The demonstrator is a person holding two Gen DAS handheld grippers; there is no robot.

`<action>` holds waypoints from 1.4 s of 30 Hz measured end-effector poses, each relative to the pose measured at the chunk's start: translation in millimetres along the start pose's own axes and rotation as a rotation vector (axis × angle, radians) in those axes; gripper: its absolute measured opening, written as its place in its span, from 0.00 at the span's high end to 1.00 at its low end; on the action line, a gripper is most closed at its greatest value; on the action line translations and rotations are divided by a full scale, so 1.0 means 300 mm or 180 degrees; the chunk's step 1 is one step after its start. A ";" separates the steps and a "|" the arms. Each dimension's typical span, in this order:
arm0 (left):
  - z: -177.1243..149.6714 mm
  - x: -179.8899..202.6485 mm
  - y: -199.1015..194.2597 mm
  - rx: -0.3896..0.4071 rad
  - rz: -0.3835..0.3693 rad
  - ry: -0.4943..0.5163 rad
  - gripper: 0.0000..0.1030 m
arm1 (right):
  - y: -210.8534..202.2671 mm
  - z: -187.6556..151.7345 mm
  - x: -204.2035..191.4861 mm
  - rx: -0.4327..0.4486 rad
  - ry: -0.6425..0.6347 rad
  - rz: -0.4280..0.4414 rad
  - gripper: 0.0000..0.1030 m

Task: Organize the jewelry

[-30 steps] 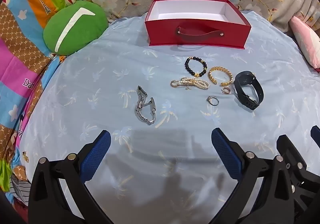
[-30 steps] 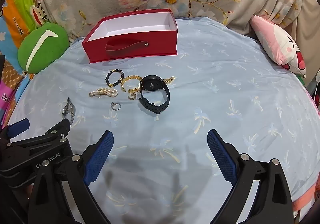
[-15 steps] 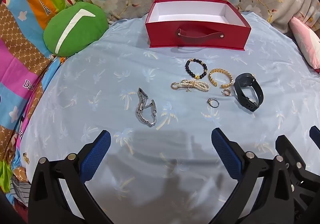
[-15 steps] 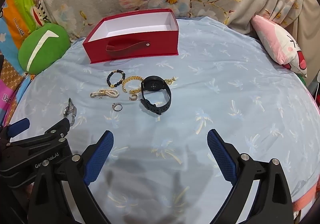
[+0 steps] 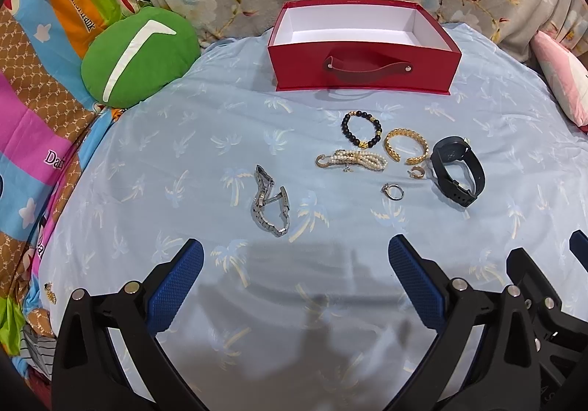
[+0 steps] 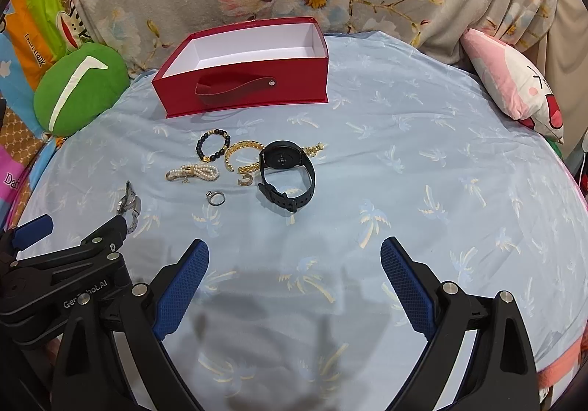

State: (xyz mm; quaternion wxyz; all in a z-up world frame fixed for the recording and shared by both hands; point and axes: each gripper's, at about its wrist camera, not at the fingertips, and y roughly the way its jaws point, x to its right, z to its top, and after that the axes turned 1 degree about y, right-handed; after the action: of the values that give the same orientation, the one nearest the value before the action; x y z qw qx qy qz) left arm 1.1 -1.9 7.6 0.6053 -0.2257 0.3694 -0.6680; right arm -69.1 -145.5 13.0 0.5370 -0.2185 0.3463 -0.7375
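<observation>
Both grippers have drawn back slightly from the red box (image 5: 362, 71), so the jewelry sits a little farther off; the left gripper (image 5: 294, 273) and right gripper (image 6: 294, 273) hover with jaws wide apart, holding nothing. Nearest the left jaws lies the silver watch (image 5: 270, 201). Between it and the box rest the ring (image 5: 394, 191), pearl bracelet (image 5: 352, 159), black bead bracelet (image 5: 361, 128), gold cuff (image 5: 406, 150) and black smartwatch (image 5: 457, 170).
</observation>
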 end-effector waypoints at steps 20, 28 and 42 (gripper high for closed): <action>-0.017 -0.011 0.003 0.0016 -0.0002 -0.0011 0.05 | 0.000 0.000 0.000 0.0009 0.0001 0.0003 0.10; -0.020 -0.015 0.000 0.0020 0.0005 -0.0008 0.05 | 0.000 -0.001 0.001 0.0010 -0.0001 0.0003 0.10; -0.013 -0.012 -0.001 0.0005 0.0004 -0.0018 0.05 | 0.002 0.001 0.001 0.0004 0.0005 0.0012 0.10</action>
State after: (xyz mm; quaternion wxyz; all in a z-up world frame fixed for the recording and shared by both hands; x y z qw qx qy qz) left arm -1.5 2.4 6.0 0.6069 -0.2269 0.3673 -0.6673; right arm -68.6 -146.0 12.7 0.5382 -0.2170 0.3467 -0.7369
